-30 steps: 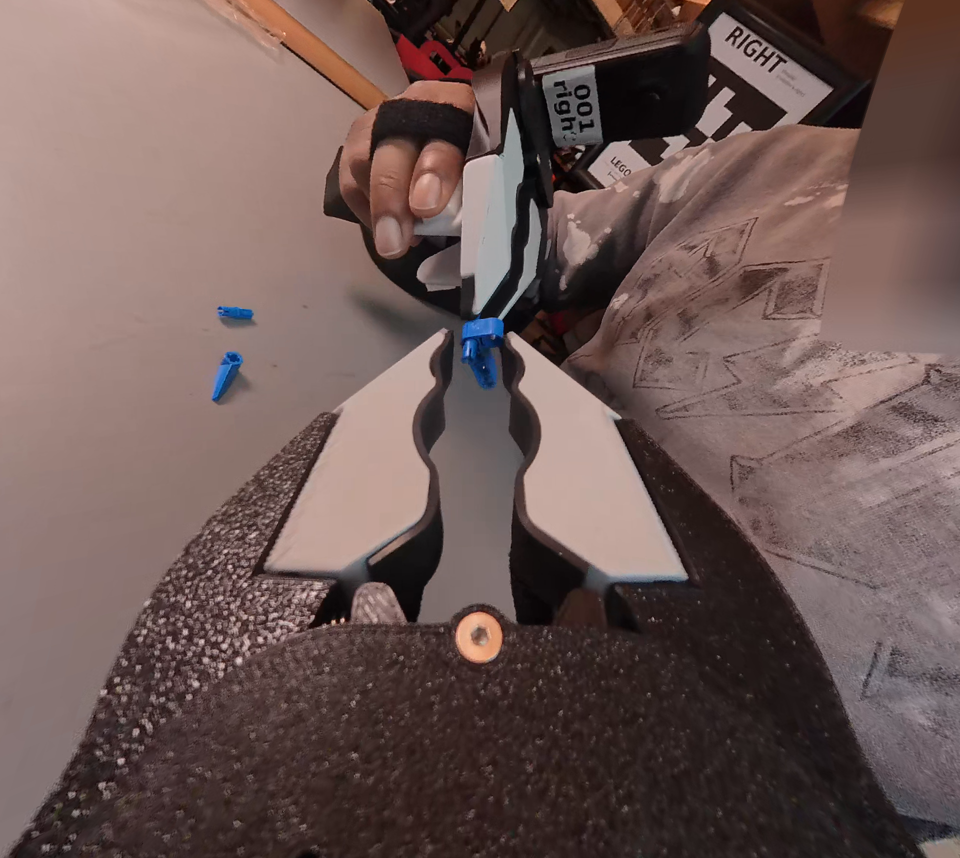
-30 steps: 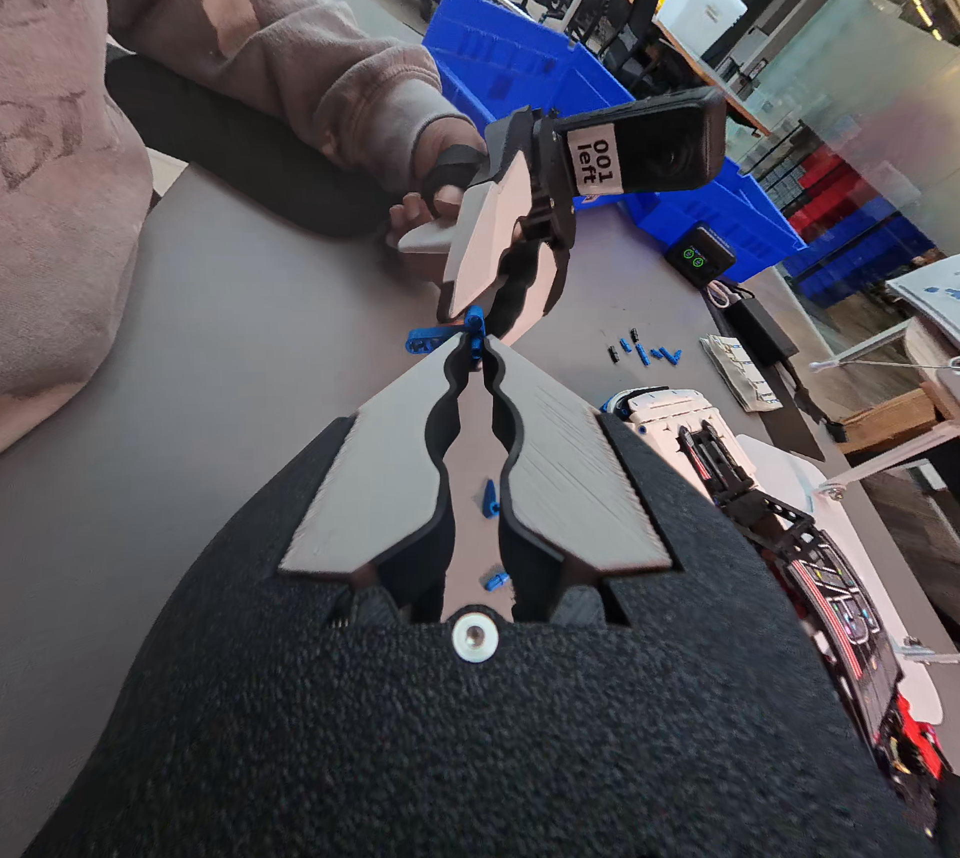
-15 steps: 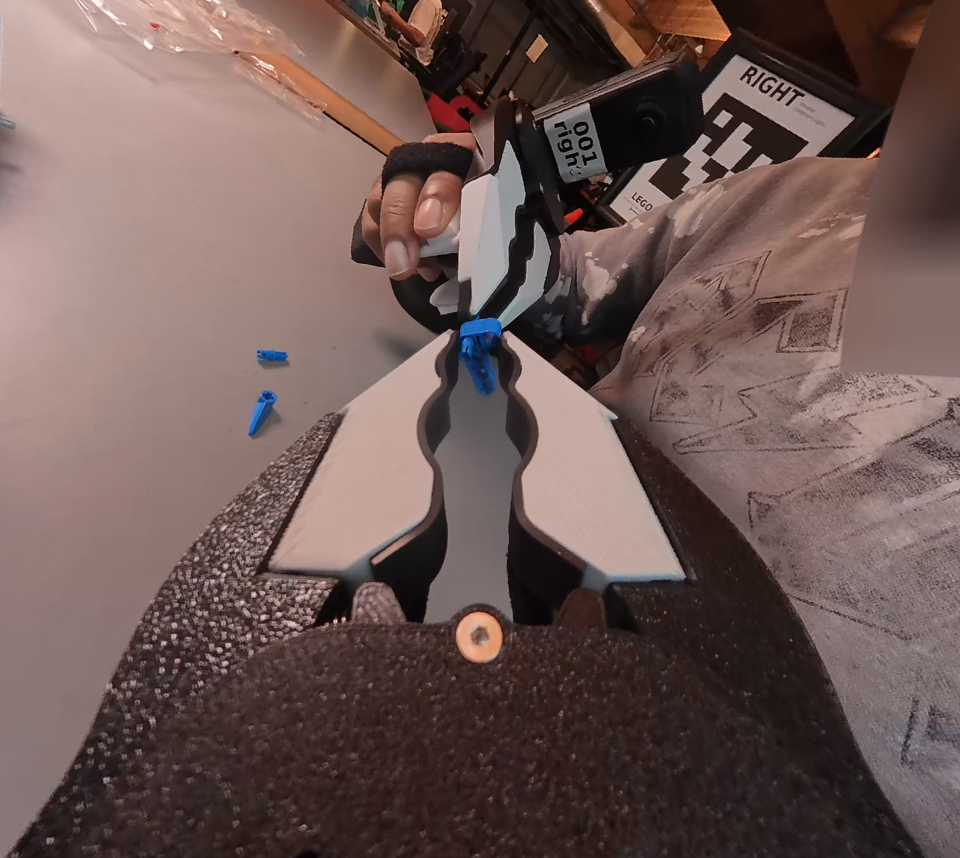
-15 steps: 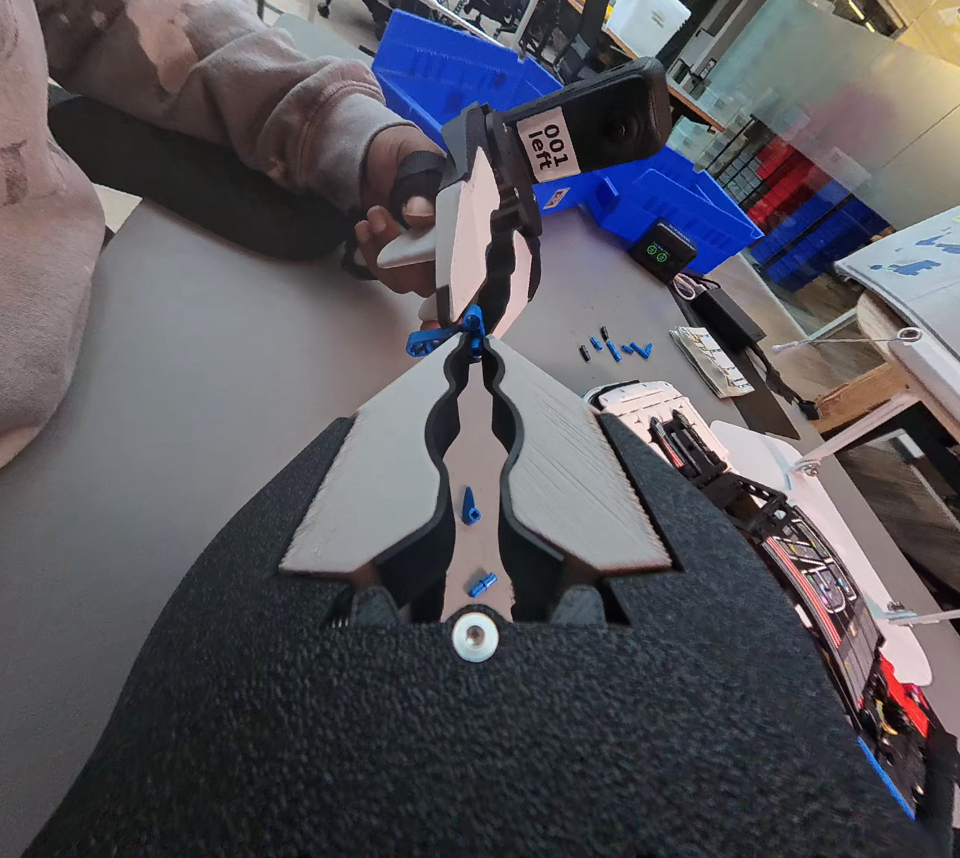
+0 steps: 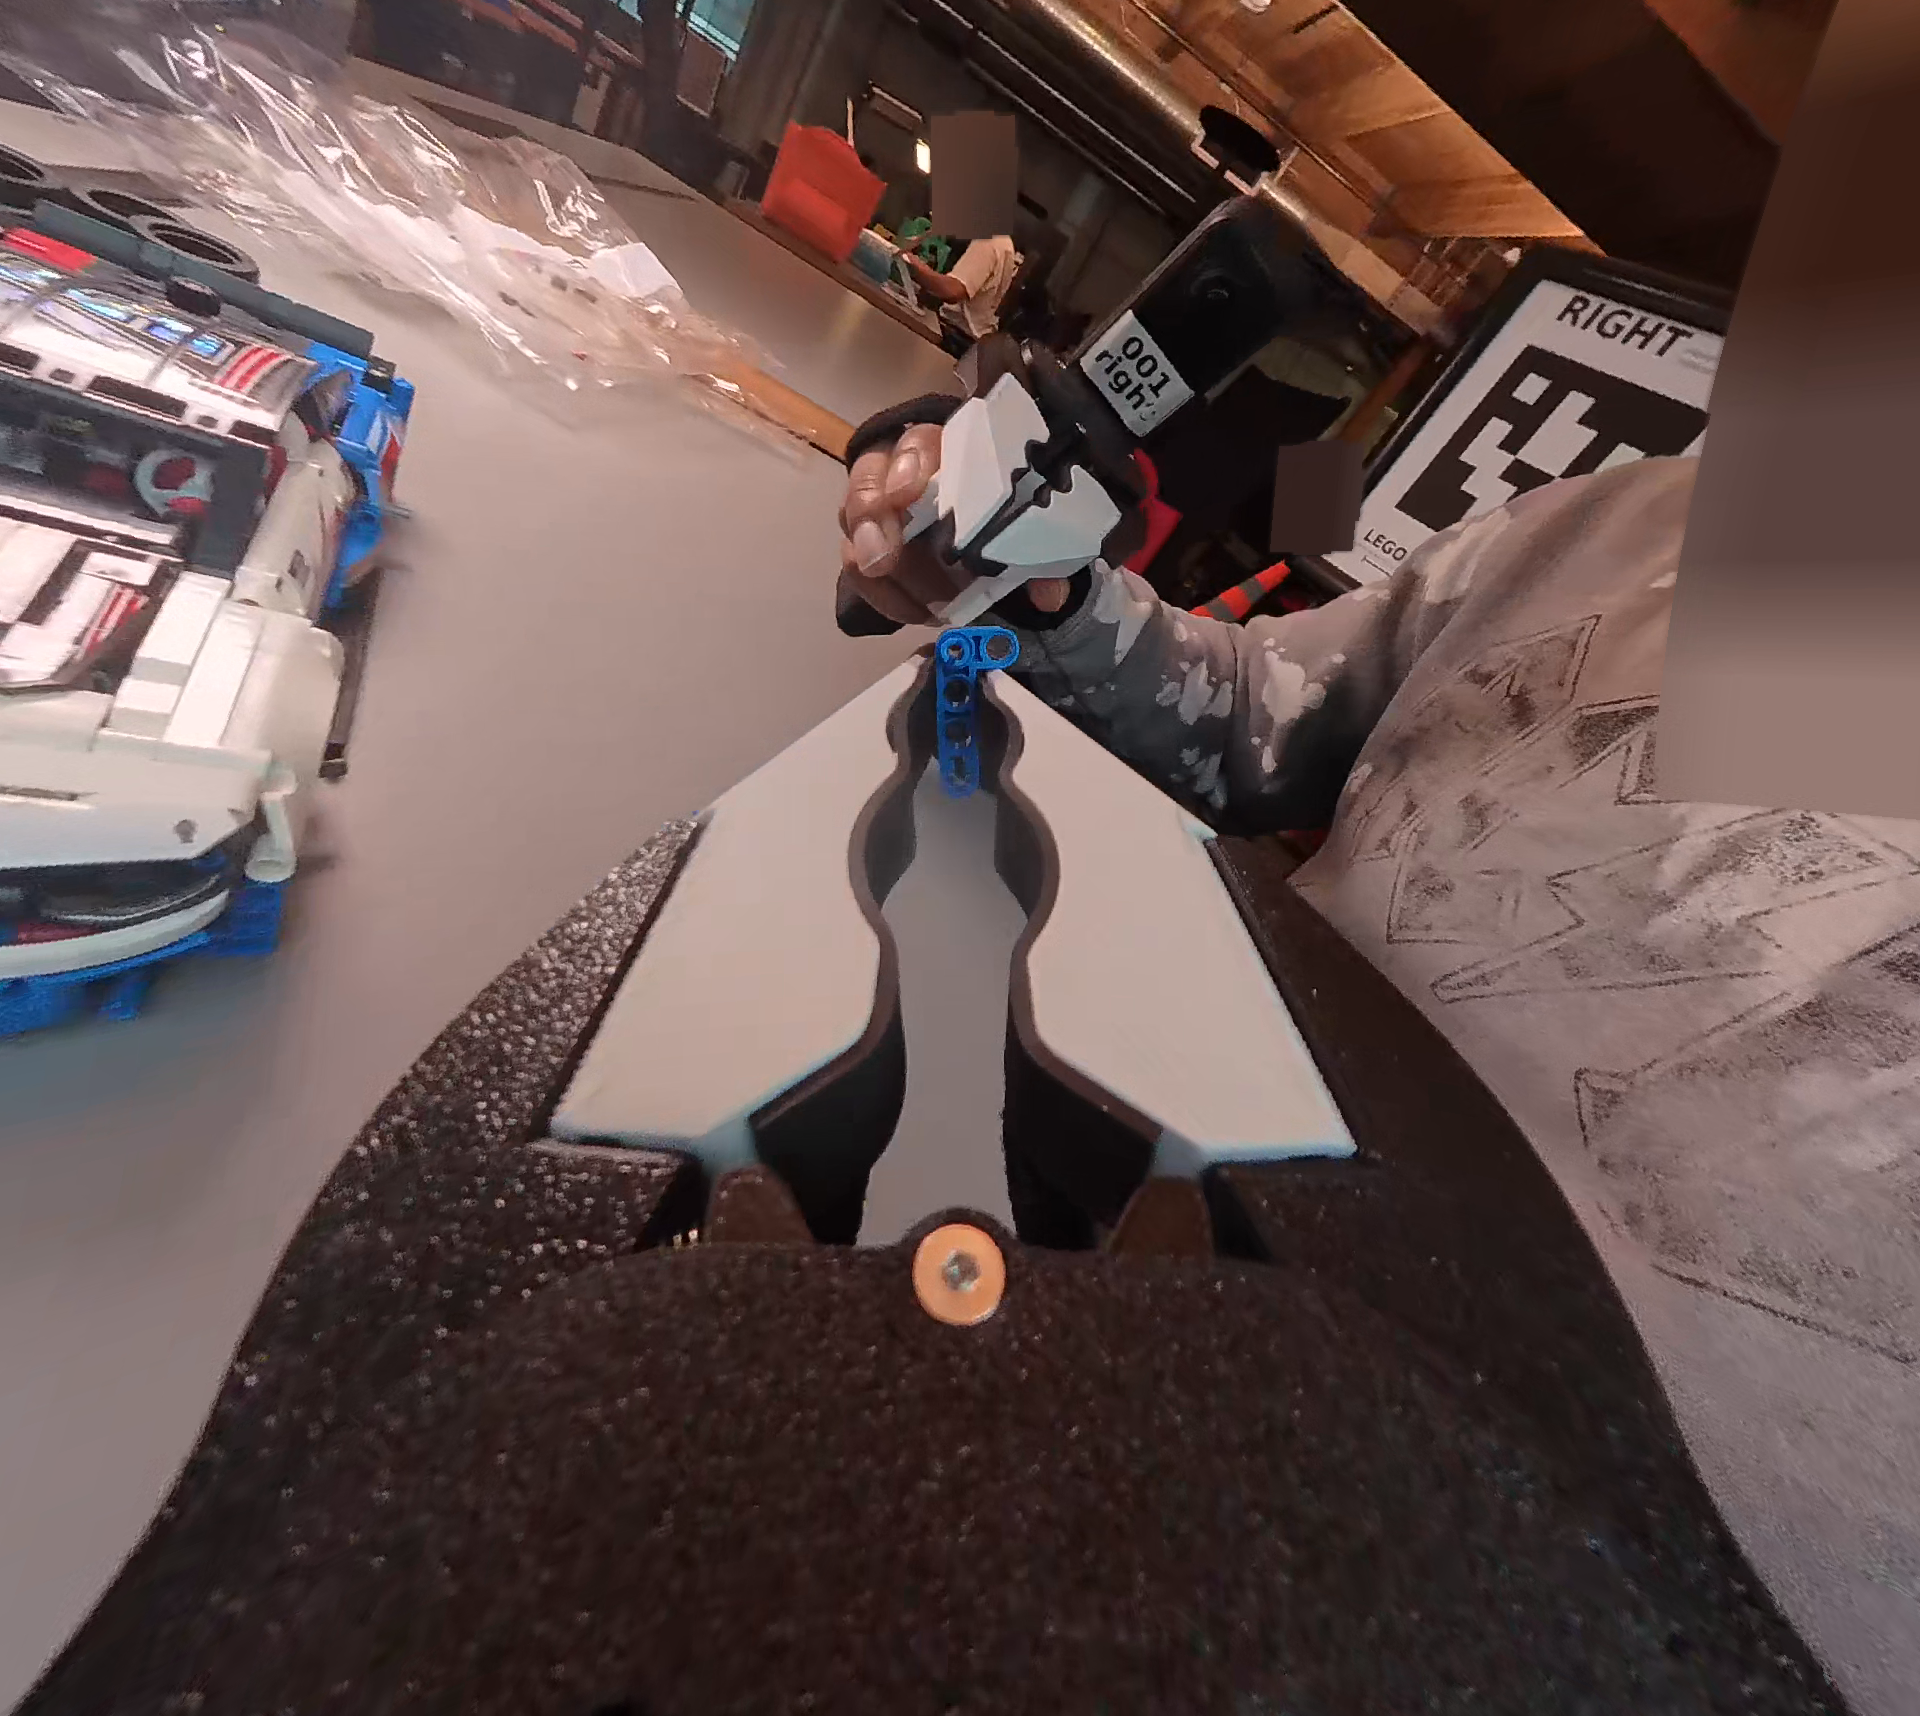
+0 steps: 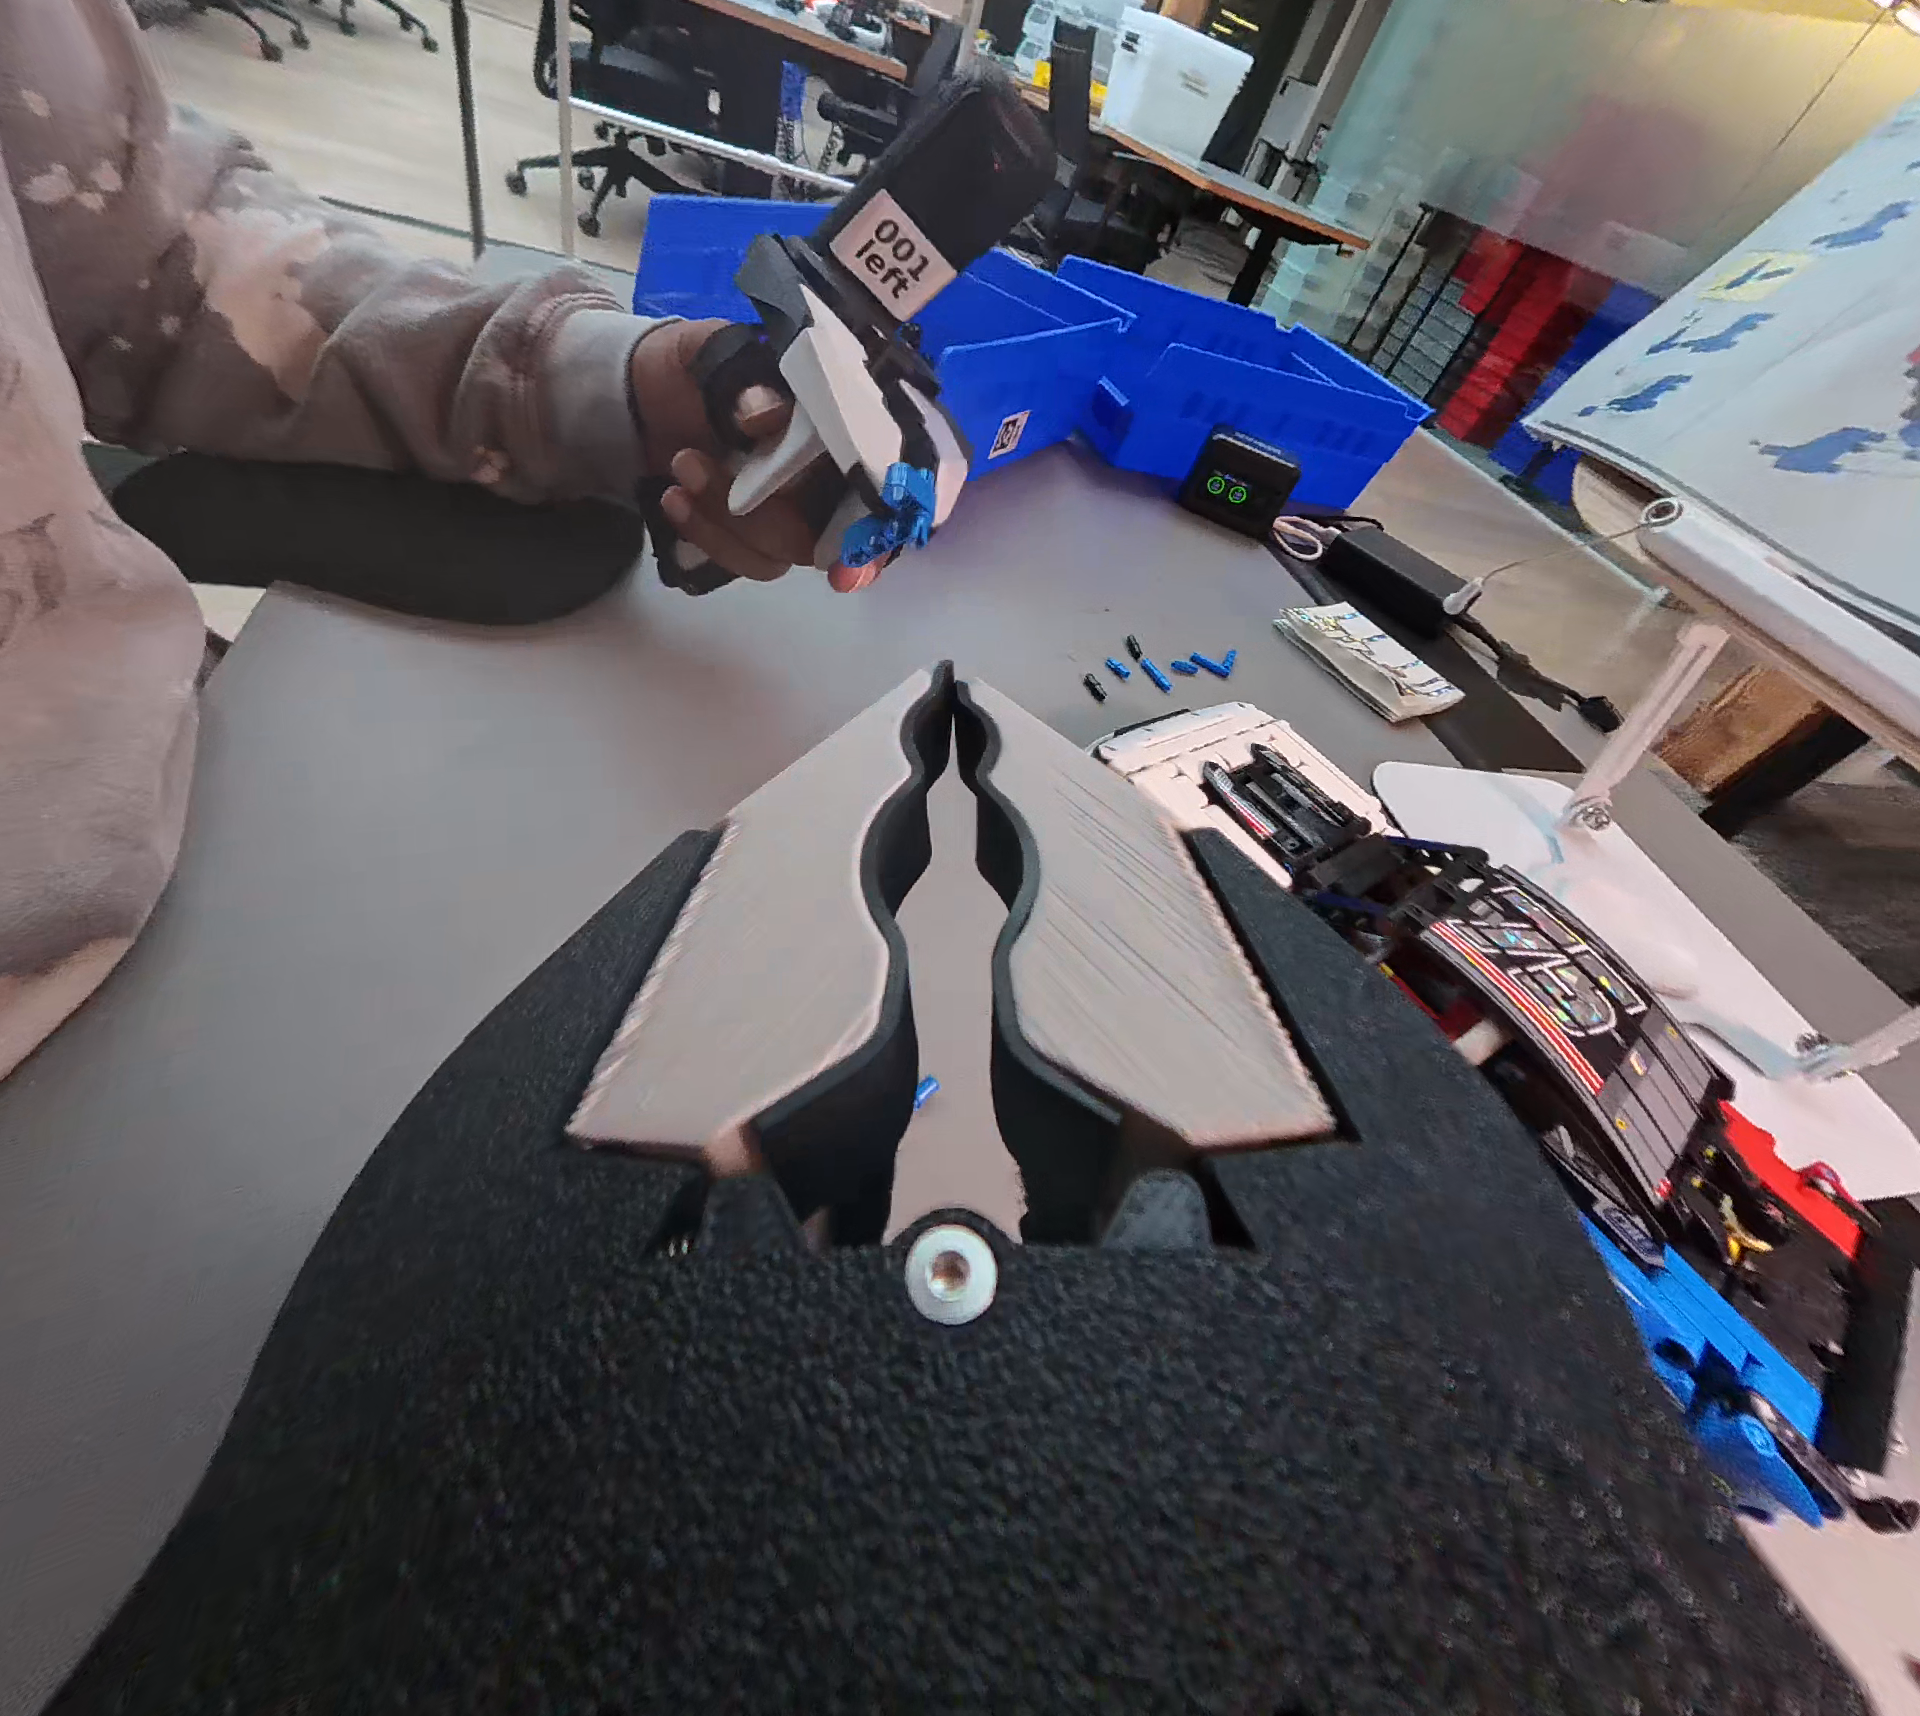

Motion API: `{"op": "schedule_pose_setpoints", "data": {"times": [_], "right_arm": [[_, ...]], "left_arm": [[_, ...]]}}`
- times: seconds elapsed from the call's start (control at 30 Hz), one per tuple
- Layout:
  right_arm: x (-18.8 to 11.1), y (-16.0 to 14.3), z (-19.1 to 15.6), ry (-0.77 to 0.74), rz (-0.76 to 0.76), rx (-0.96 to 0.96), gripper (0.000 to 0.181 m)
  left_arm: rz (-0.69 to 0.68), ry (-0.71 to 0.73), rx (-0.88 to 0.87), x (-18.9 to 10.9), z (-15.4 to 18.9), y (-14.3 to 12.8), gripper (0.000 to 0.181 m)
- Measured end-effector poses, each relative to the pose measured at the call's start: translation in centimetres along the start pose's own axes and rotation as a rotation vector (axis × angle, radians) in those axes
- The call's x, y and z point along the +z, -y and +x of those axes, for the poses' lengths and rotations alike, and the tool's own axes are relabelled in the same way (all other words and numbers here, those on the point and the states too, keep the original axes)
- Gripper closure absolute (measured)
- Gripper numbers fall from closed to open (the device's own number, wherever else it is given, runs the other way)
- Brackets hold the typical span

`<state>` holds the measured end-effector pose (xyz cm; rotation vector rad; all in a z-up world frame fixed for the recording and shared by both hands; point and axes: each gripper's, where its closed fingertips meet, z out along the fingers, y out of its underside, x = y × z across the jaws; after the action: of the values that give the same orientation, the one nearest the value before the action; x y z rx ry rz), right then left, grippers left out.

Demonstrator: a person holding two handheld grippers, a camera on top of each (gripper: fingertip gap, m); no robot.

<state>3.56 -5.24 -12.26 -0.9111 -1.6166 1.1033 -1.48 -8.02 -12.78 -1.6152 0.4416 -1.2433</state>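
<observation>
So the biggest thing here is the grey desk (image 6: 436,793) itself, and most of what matters sits on it or hangs just over it. Along the desk's right edge in the right wrist view sits the brick-built race car (image 6: 1558,970), white and black with blue and red underneath. It's parked off to the side, probably so the middle of the desk stays free for handling bits. Toward the far edge there are blue bins (image 6: 1174,357), and in the left wrist view crumpled clear plastic bags (image 5: 436,232) lie at the far side, looking like emptied parts packaging.

The left gripper (image 5: 961,690) is held up off the desk, its fingers pinching a small blue beam with holes (image 5: 958,716). The beam sticks out past the fingertips, with its bent end pointing toward the other gripper, I'd guess so that end stays reachable. From the right wrist view the same piece (image 6: 888,513) looks like it has extra blue bits clipped on, though I can't tell exactly what.

The right gripper (image 6: 953,695) has its tips pressed together with nothing between them, and it hangs well apart from the left one.

Smallest stuff: a scatter of loose blue and black pins (image 6: 1158,667) lies on the desk near the car's front end.
</observation>
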Motion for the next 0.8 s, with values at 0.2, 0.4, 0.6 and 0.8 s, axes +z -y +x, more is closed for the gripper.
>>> {"op": "schedule_pose_setpoints", "data": {"times": [0.2,0.4,0.6,0.8], "right_arm": [[2.7,0.1,-2.6,0.078,0.009,0.047,0.171],[3.1,0.9,-3.0,0.080,0.025,0.041,0.175],[3.0,1.6,-2.3,0.045,0.050,0.106,0.178],[2.8,3.2,-1.4,0.173,0.228,0.524,0.179]], "left_arm": [[-0.030,-0.067,0.001,1.8,1.1,-1.3,0.177],[-0.032,-0.105,0.008,2.4,2.1,-1.5,0.177],[0.043,-0.070,0.049,2.5,2.2,-0.4,0.177],[0.149,-0.022,0.159,2.3,2.8,1.6,0.177]]}}
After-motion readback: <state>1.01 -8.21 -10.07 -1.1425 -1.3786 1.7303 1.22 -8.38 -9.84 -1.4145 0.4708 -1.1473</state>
